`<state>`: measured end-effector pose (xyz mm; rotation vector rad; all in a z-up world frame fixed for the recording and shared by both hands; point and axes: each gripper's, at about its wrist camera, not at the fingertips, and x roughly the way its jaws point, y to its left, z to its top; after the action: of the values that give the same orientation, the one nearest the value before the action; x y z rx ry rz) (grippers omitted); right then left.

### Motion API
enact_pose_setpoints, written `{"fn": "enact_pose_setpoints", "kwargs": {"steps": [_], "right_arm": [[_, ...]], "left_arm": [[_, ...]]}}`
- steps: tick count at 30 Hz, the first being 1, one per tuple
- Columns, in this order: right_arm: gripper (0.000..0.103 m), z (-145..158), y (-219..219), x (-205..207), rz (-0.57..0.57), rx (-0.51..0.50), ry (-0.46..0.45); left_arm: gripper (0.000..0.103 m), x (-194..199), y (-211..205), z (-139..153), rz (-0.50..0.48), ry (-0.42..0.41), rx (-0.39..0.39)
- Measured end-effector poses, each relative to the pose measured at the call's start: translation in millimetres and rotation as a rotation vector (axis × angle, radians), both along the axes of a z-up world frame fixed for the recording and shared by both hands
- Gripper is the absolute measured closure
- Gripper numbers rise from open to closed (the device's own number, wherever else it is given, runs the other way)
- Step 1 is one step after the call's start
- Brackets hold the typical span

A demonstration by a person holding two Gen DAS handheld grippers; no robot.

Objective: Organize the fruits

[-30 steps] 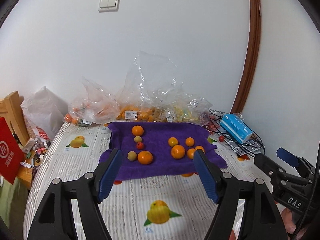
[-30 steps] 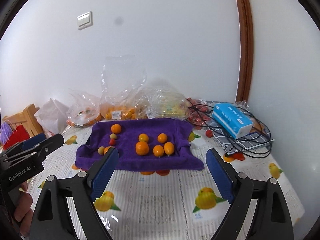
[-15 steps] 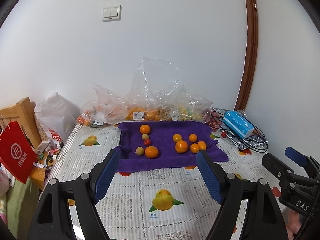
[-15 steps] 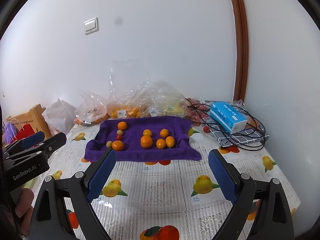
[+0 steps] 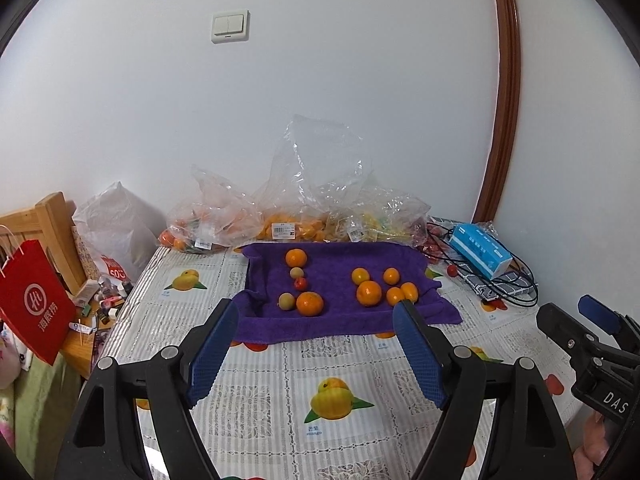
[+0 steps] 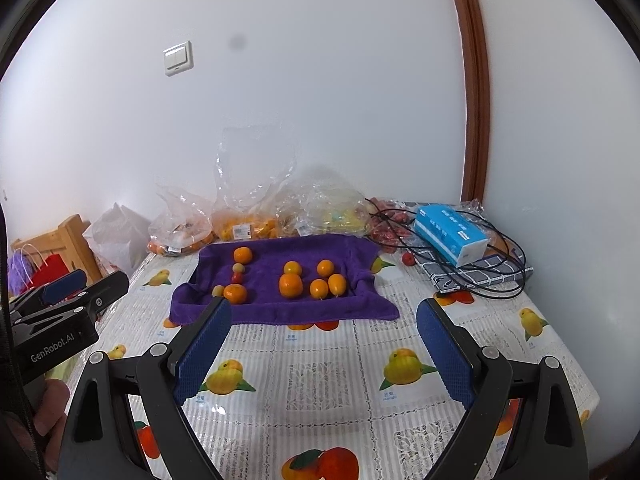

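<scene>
A purple towel lies on the table with fruit on it. On its left stand two oranges, two small pale fruits and a small red fruit in a column. On its right sits a cluster of several oranges. My left gripper is open and empty, held back over the tablecloth in front of the towel. My right gripper is open and empty, also short of the towel. Each gripper shows at the edge of the other's view.
Clear plastic bags of fruit lie behind the towel by the wall. A blue tissue pack and black cables lie at the right. A red paper bag and clutter stand left of the table. A loose red fruit lies right of the towel.
Both grippers have pulled back and up from the towel, so more tablecloth shows in front of them. The fruit has not moved. Both grippers stay open.
</scene>
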<state>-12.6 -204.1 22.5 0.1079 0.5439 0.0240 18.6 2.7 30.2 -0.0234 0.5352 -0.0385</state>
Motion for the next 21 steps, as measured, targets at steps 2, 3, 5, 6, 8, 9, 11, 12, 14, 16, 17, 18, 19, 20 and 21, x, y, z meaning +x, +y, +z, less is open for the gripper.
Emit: {"fn": "enact_pose_setpoints", "kwargs": {"steps": [2, 3, 5, 6, 8, 9, 11, 12, 14, 16, 17, 18, 19, 20, 21], "right_arm": [[0.010, -0.1, -1.2, 0.7, -0.004, 0.007, 0.002], [0.010, -0.5, -1.7, 1.0, -0.003, 0.011, 0.002], [0.010, -0.9, -1.8, 0.9, -0.003, 0.013, 0.002], [0.010, -0.9, -1.8, 0.8, -0.004, 0.011, 0.002], [0.010, -1.4, -1.7, 1.4, -0.007, 0.006, 0.000], [0.010, -1.3, -1.6, 1.7, -0.007, 0.005, 0.001], [0.010, -1.2, -1.6, 1.7, -0.006, 0.005, 0.001], [0.010, -1.1, -1.5, 1.6, -0.007, 0.004, 0.001], [0.010, -1.2, -1.3, 2.1, -0.007, -0.001, 0.000], [0.010, -1.3, -0.5, 2.2, -0.008, -0.003, -0.001], [0.010, -1.3, -0.4, 2.2, -0.008, -0.003, -0.001], [0.010, -1.3, -0.4, 2.1, -0.008, -0.003, -0.001], [0.010, -1.2, -0.3, 2.2, -0.008, -0.003, -0.002], [0.010, -1.3, -0.4, 2.1, -0.009, -0.003, -0.001], [0.010, -1.2, -0.4, 2.2, -0.008, -0.002, -0.001]], "left_arm": [[0.025, 0.1, 1.3, 0.2, 0.000, -0.001, -0.002], [0.025, 0.2, 1.7, 0.2, 0.001, -0.002, -0.003], [0.025, 0.4, 2.1, -0.1, 0.001, 0.000, -0.003], [0.025, 0.8, 2.4, 0.0, 0.002, 0.000, -0.003], [0.025, 0.6, 3.2, -0.4, 0.002, -0.001, -0.003], [0.025, 0.7, 3.3, -0.4, 0.002, 0.000, -0.004], [0.025, 0.9, 3.4, -0.7, 0.005, 0.001, -0.004], [0.025, 1.0, 3.5, -1.0, 0.005, 0.002, -0.005], [0.025, 1.2, 3.9, -1.3, 0.005, 0.003, -0.007], [0.025, 0.9, 3.8, -1.4, 0.004, 0.002, -0.007], [0.025, 1.1, 4.1, -1.4, 0.003, 0.002, -0.007], [0.025, 1.2, 3.9, -1.5, 0.004, 0.002, -0.006], [0.025, 1.2, 3.6, -1.6, 0.003, 0.001, -0.006], [0.025, 1.2, 3.7, -1.6, 0.004, 0.001, -0.006], [0.025, 1.3, 3.5, -1.6, 0.005, 0.001, -0.005]]}}
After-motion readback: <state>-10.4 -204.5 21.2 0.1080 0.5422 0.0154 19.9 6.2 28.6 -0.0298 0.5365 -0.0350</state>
